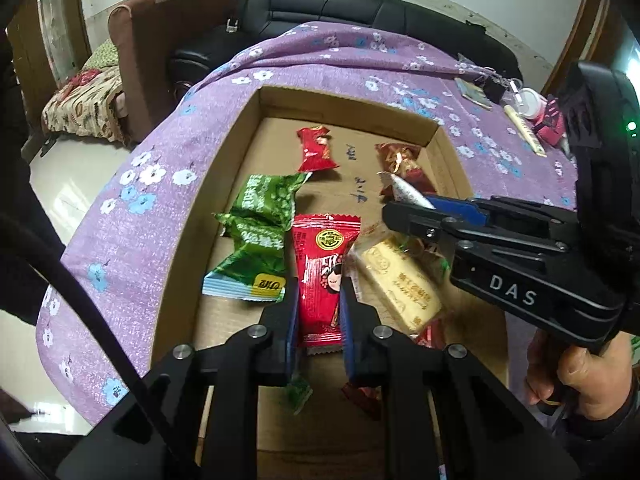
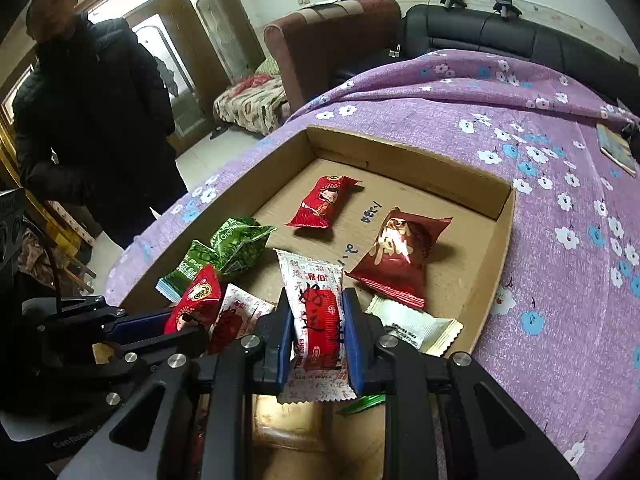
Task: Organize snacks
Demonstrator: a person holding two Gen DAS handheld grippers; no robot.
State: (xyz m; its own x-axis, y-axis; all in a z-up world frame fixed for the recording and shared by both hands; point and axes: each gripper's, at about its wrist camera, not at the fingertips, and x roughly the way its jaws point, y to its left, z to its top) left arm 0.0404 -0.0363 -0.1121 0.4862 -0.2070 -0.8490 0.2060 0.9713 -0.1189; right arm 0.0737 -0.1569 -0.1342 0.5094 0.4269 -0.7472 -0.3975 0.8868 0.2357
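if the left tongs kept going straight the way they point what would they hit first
Probably the box floor, just past the green packets. The left tongs, shut on a red packet, point steeply down into the box; depth is unclear.

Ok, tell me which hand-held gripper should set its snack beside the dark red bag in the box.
Probably right: the right hand-held gripper, shut on the white-and-red packet, is nearer the dark red bag.

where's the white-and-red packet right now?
Right wrist view: the white-and-red packet is clamped between the right gripper pads, over the near end of the cardboard tray, with the dark red bag just beyond to its right.
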